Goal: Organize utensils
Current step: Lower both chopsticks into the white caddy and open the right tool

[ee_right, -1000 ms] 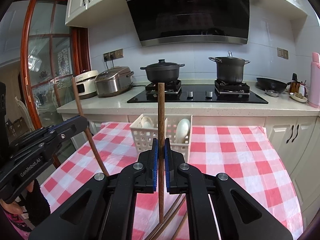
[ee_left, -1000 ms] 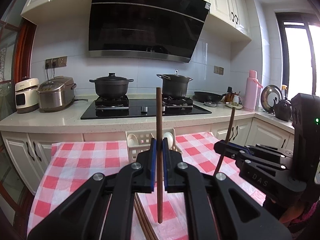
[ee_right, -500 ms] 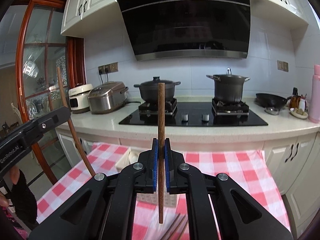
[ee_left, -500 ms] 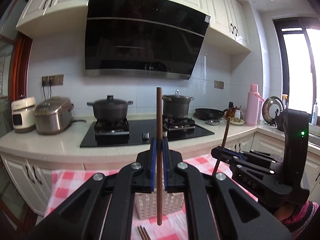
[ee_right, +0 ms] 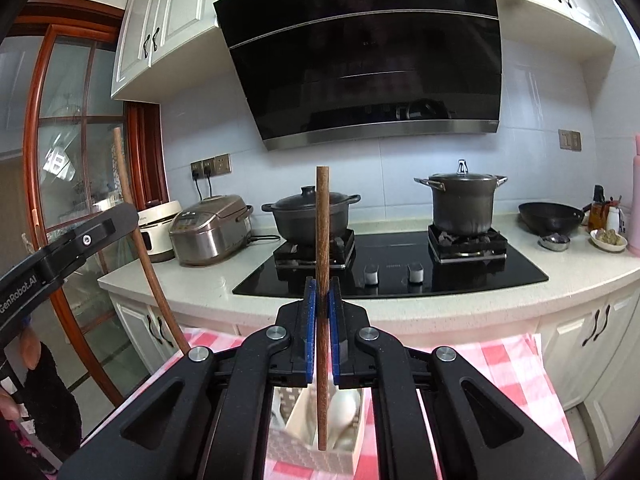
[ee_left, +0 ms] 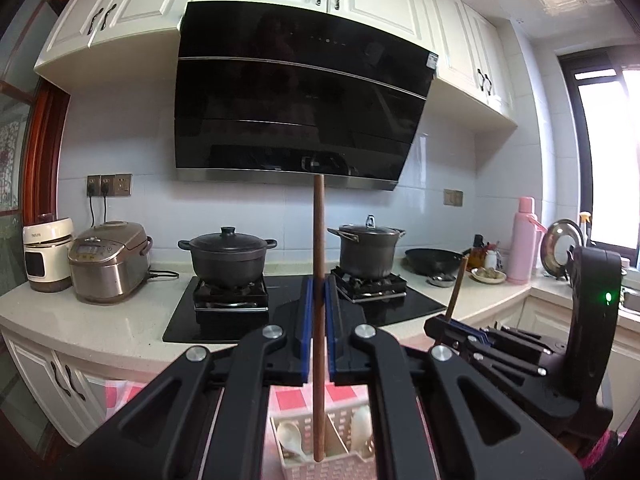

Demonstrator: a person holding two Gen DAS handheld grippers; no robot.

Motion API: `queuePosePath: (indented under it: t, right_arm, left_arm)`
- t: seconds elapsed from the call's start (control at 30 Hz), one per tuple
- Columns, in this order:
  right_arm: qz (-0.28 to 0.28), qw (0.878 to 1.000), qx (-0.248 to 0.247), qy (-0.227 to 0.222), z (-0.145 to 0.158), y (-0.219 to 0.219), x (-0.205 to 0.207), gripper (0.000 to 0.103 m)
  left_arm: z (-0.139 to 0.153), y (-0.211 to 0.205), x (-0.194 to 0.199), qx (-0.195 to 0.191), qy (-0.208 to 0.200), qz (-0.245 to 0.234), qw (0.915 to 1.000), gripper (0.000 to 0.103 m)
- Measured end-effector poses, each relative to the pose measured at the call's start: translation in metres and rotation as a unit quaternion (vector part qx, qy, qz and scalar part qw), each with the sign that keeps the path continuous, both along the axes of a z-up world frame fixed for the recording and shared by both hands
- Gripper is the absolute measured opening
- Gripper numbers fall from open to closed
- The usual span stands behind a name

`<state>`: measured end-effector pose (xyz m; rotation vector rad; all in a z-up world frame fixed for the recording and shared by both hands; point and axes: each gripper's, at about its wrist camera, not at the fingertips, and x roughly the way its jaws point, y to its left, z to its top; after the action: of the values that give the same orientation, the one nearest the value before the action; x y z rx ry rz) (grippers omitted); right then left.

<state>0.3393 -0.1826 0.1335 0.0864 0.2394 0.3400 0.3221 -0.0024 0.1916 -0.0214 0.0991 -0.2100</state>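
Wooden chopsticks stood upright in both tools: the left tool (ee_left: 318,332) was clamped on one chopstick (ee_left: 318,264), the right tool (ee_right: 321,330) on another chopstick (ee_right: 322,240). Just below each tip sat a white slotted basket (ee_left: 320,468) holding white spoons (ee_left: 290,438), on a pink checked cloth (ee_right: 512,364). Beyond the tools lay the counter (ee_right: 440,304) with a black hob (ee_right: 400,268) and two dark pots (ee_right: 310,216).
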Motion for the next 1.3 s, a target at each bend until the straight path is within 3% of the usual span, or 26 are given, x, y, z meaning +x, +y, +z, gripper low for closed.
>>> queuePosePath:
  t: [0.37, 0.77, 0.97, 1.0, 1.1, 1.17, 1.3]
  right_arm:
    - [-0.010, 0.998, -0.030, 0.054, -0.048, 0.007, 0.031, 0.006]
    - [-0.015, 0.994, -0.038, 0.103, -0.089, 0.009, 0.051, 0.006]
    - [-0.011, 0.994, -0.032, 0.108, -0.089, 0.006, 0.051, 0.009]
    - [-0.013, 0.993, -0.032, 0.109, -0.089, 0.005, 0.051, 0.010]
    - [-0.016, 0.993, -0.029, 0.111, -0.089, 0.002, 0.049, 0.023]
    - [-0.016, 0.994, -0.025, 0.106, -0.088, 0.000, 0.045, 0.032]
    - [-0.018, 0.995, -0.026, 0.098, -0.084, -0.004, 0.033, 0.033]
  left_arm:
    - [-0.052, 0.012, 0.052, -0.021, 0.065, 0.020, 0.9974, 0.006]
    - [-0.116, 0.012, 0.066, -0.003, 0.139, 0.032, 0.9898, 0.006]
    - [-0.132, 0.021, 0.067, -0.006, 0.156, 0.053, 0.9863, 0.007]
    - [-0.133, 0.022, 0.067, -0.007, 0.158, 0.054, 0.9859, 0.009]
    - [-0.132, 0.030, 0.062, -0.014, 0.153, 0.067, 0.9858, 0.037]
    - [-0.130, 0.035, 0.055, -0.018, 0.146, 0.072, 0.9866, 0.040]
    - [-0.126, 0.044, 0.040, -0.013, 0.136, 0.084, 0.9871, 0.049]
